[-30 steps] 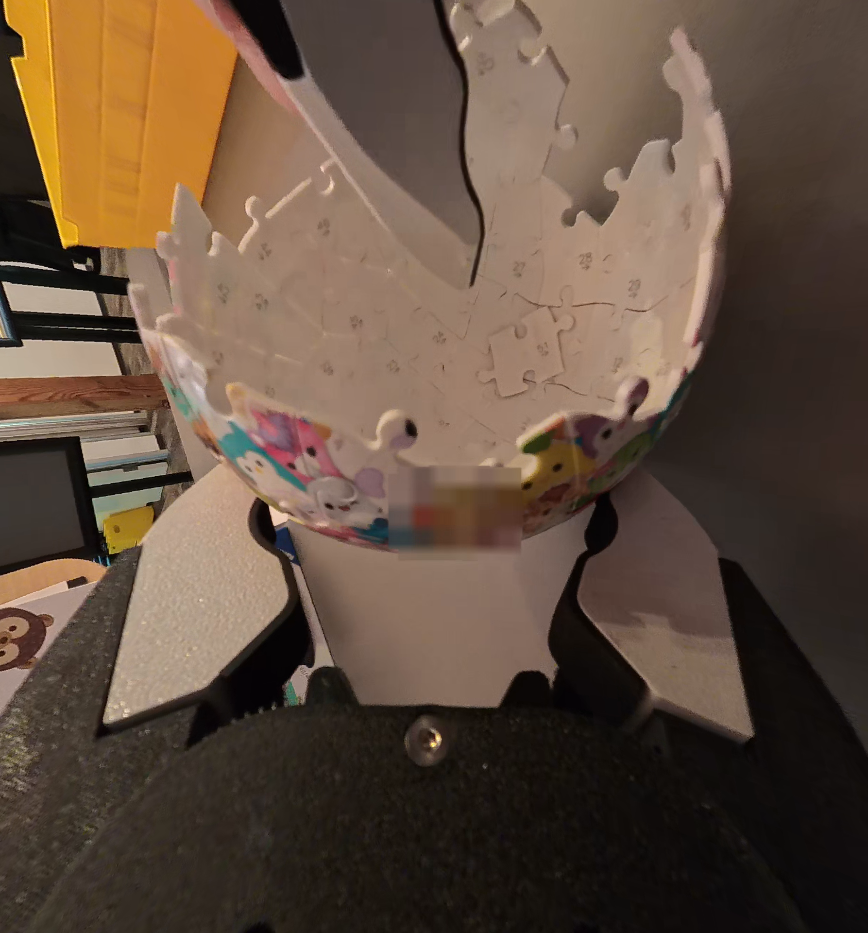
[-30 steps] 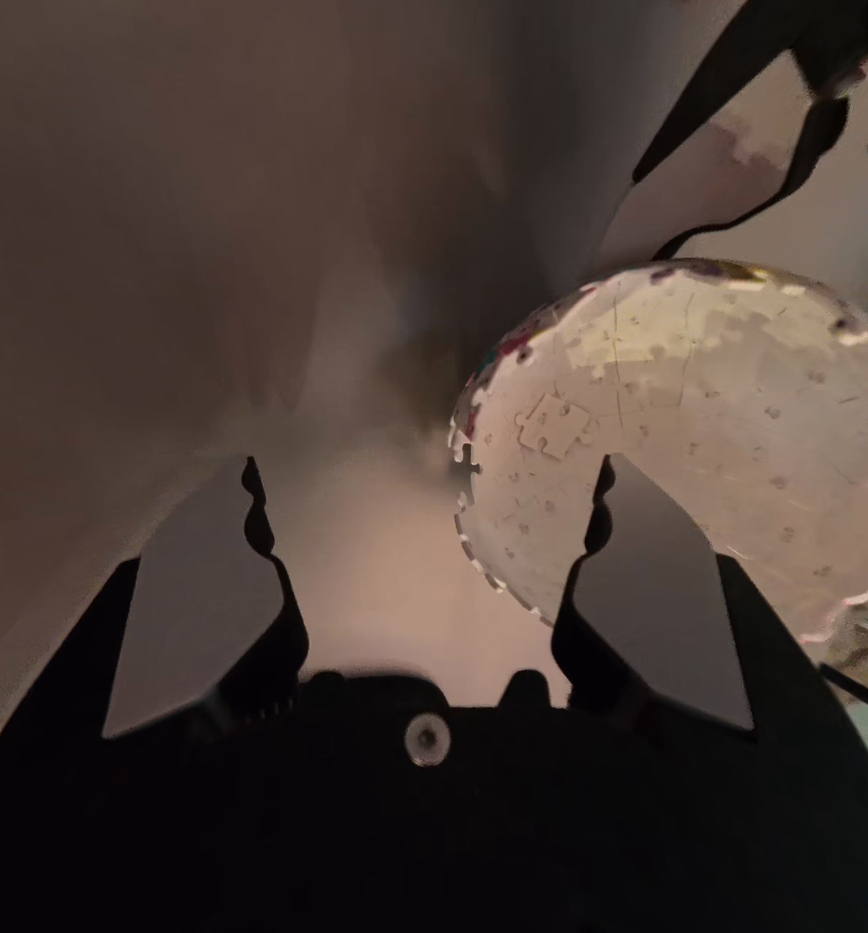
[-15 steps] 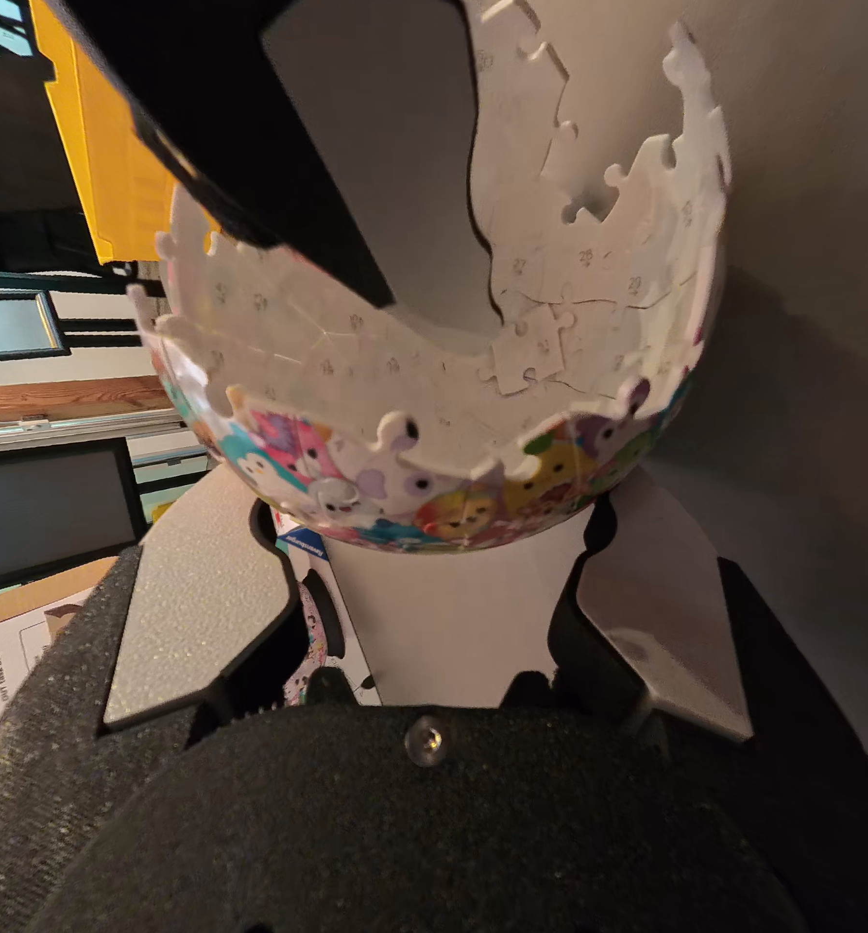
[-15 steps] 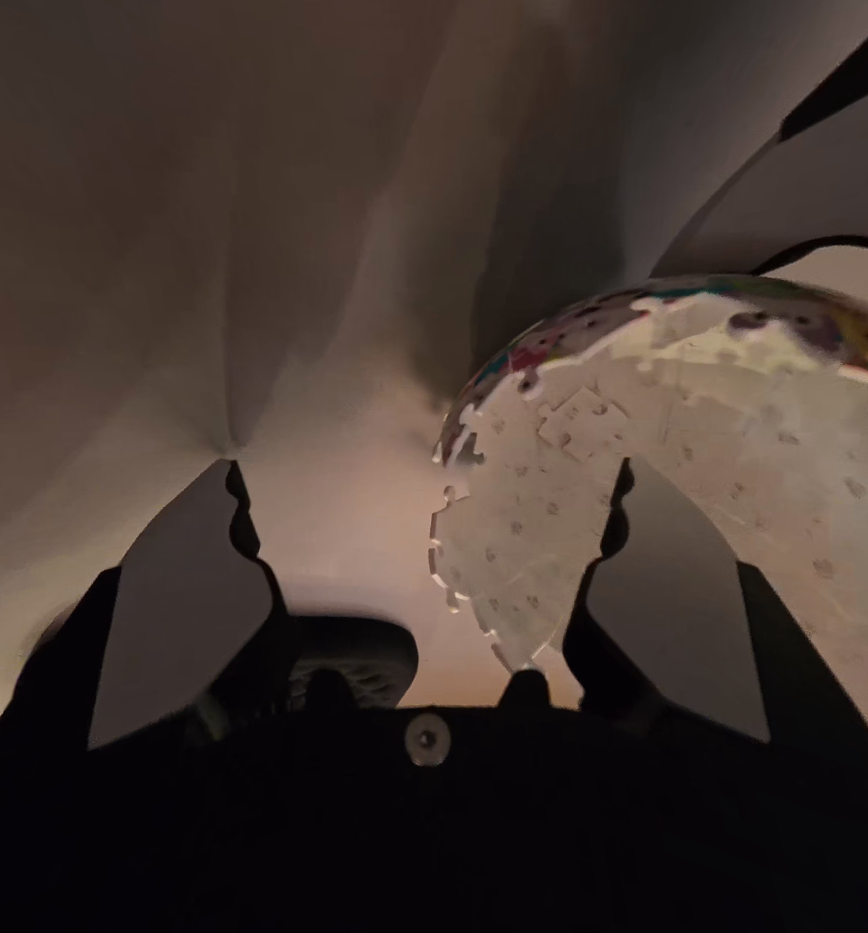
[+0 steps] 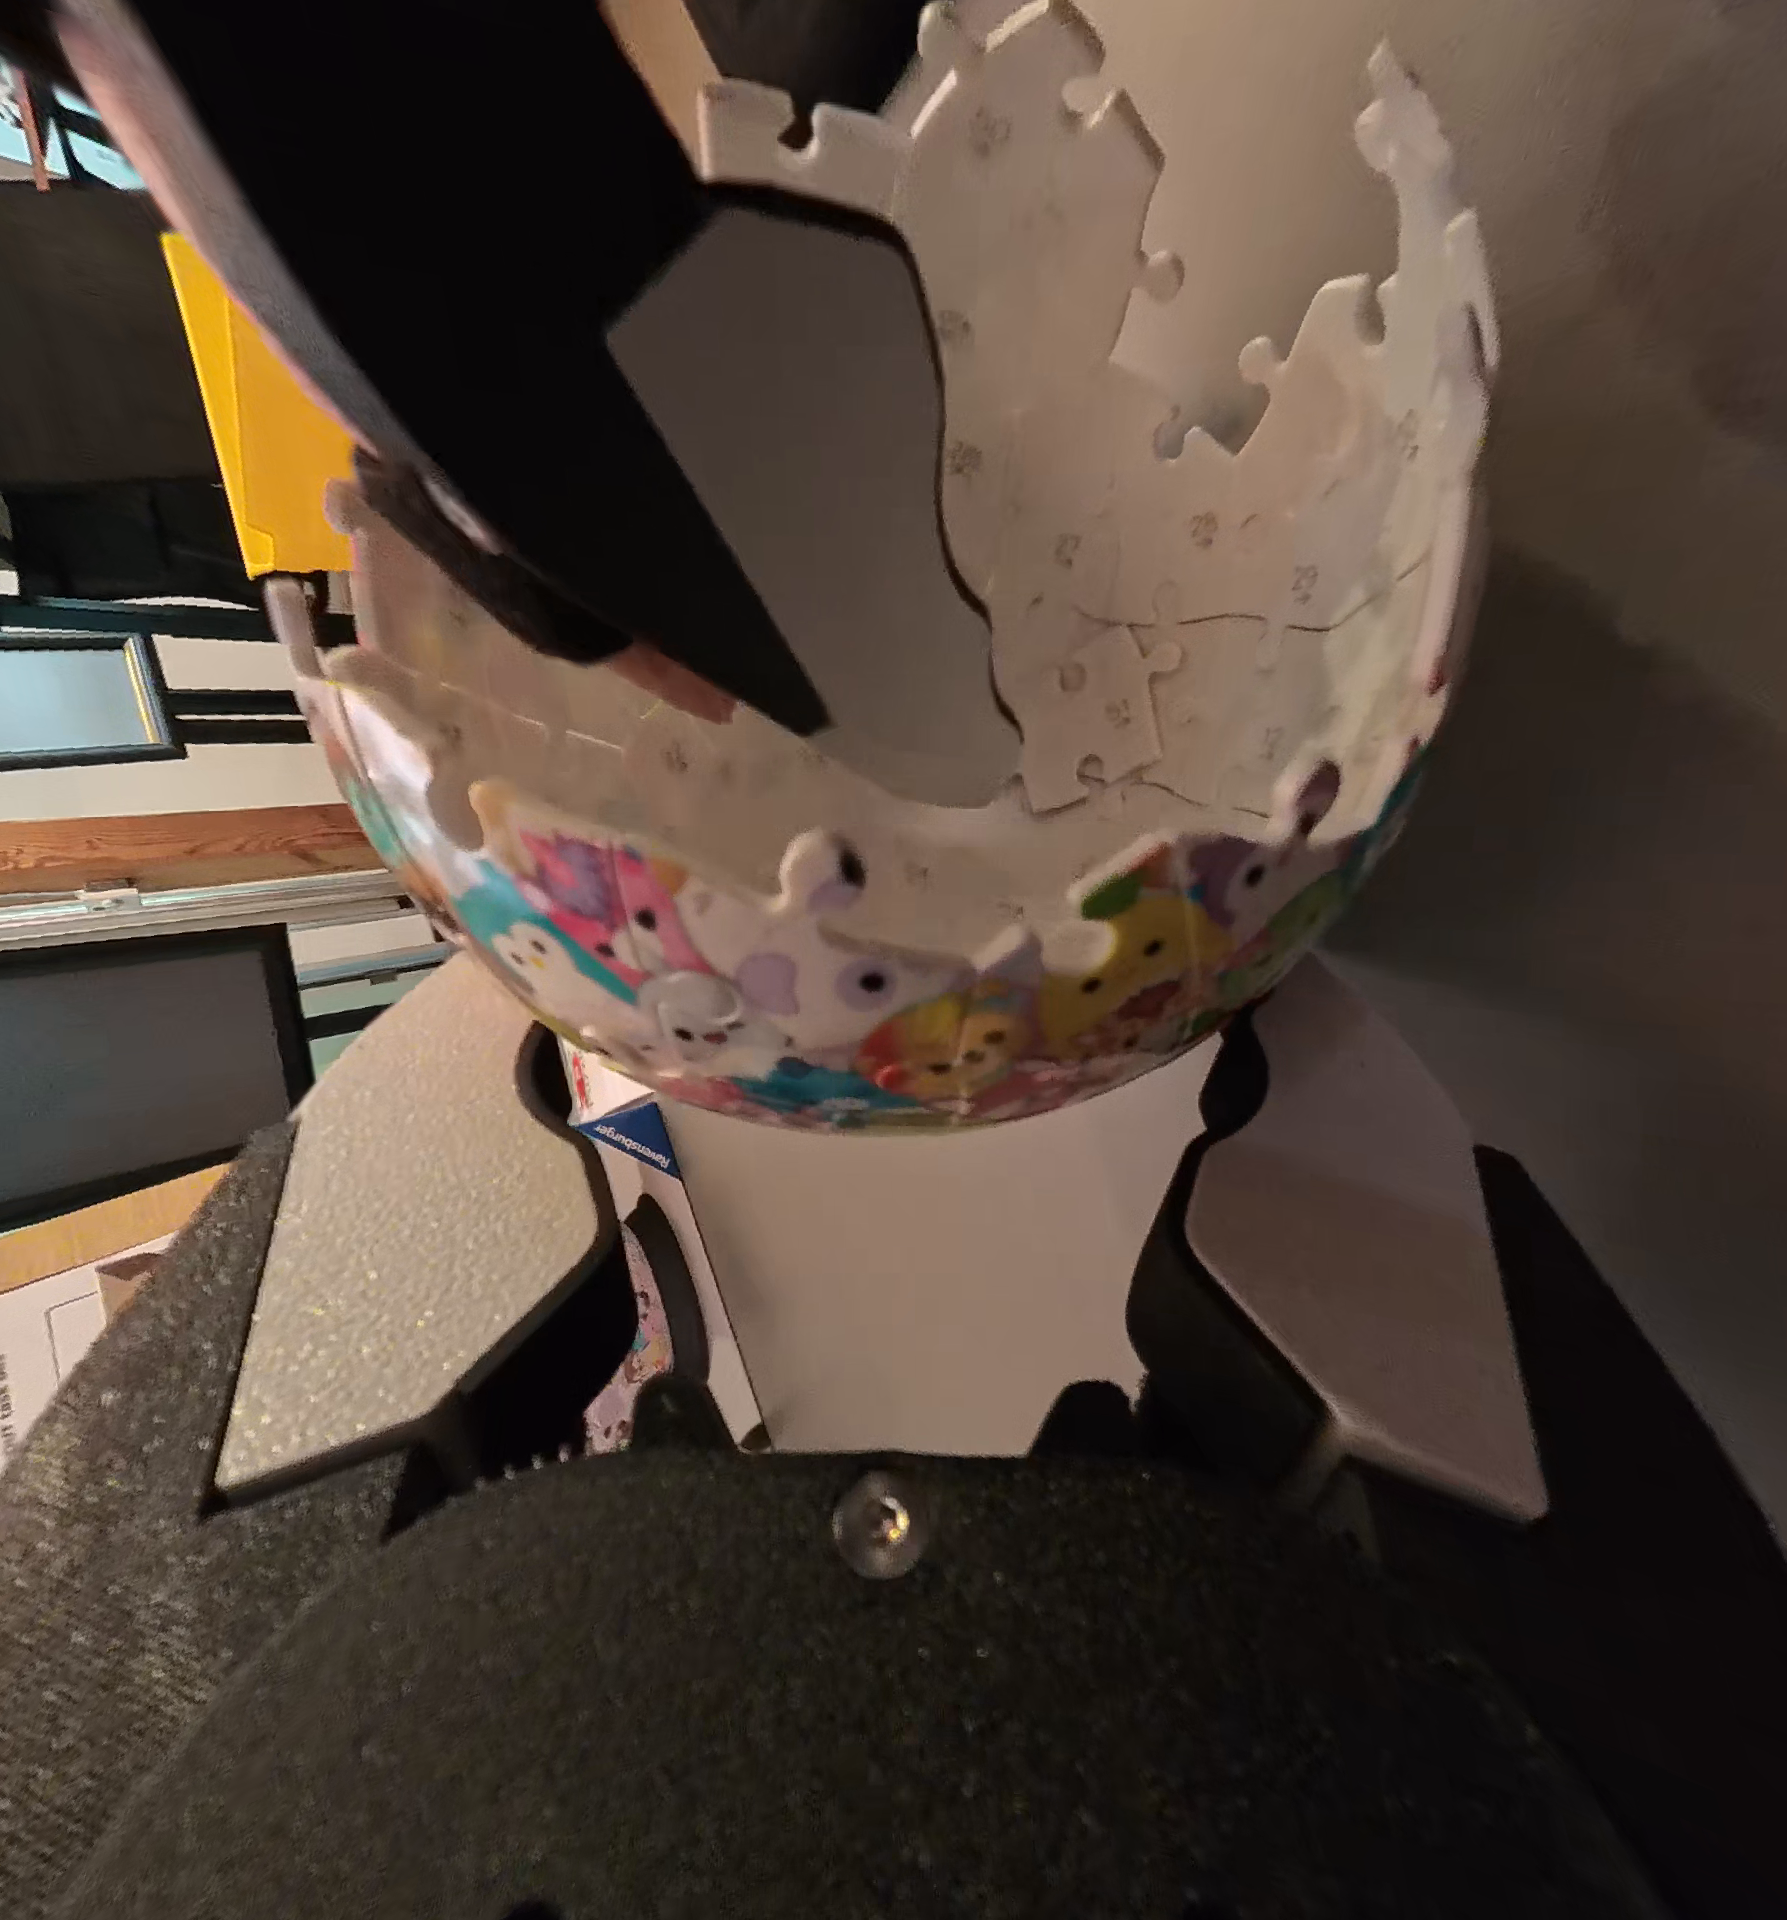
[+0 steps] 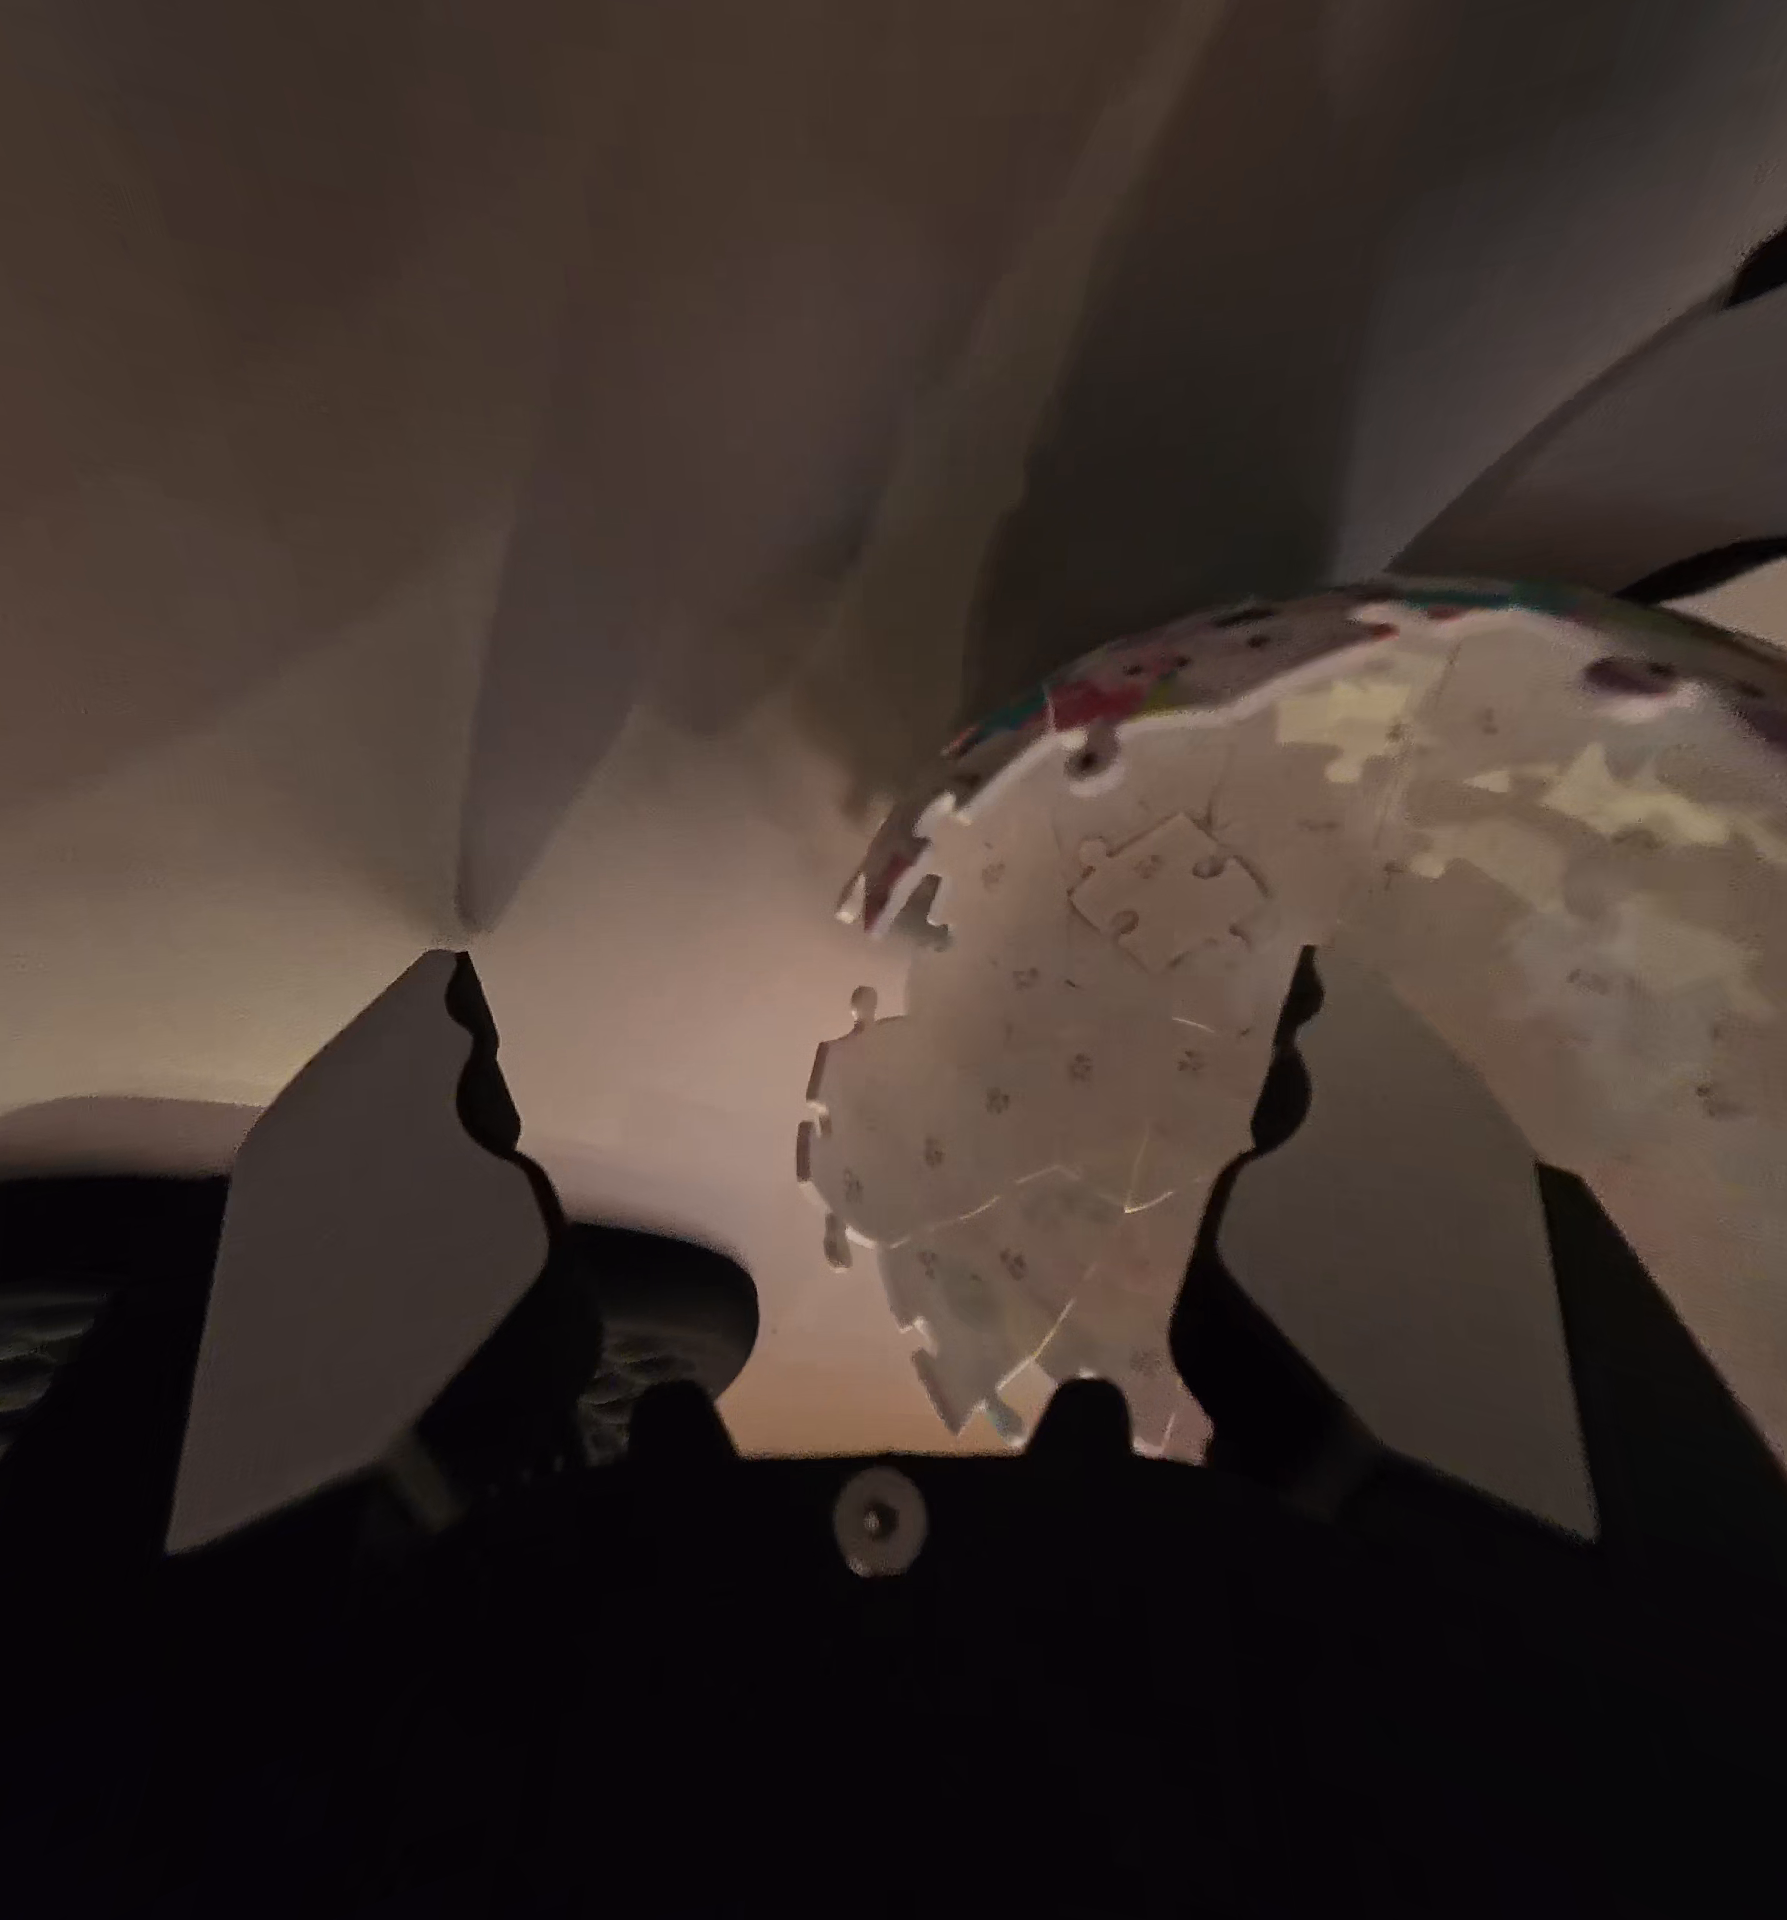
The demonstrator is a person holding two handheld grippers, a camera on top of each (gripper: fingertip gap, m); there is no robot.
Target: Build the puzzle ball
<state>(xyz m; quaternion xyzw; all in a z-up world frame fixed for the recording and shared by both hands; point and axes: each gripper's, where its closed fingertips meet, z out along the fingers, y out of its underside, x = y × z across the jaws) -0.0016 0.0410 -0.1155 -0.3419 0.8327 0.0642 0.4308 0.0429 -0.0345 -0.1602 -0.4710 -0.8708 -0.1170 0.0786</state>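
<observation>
The left hand-held gripper (image 5: 884,1039) stands spread wide, fingers apart, its tips just beside the underside of a half-built puzzle ball (image 5: 972,935) without clearly clamping it. The ball's colourful cartoon-printed shell bulges toward this gripper, its open, jagged rim facing away. The right hand-held gripper (image 6: 878,966), likewise released, straddles that rim: one finger (image 5: 764,499) reaches inside the white bowl, the other stays outside. Past the ball to the left sits a yellow bin (image 5: 265,436).
</observation>
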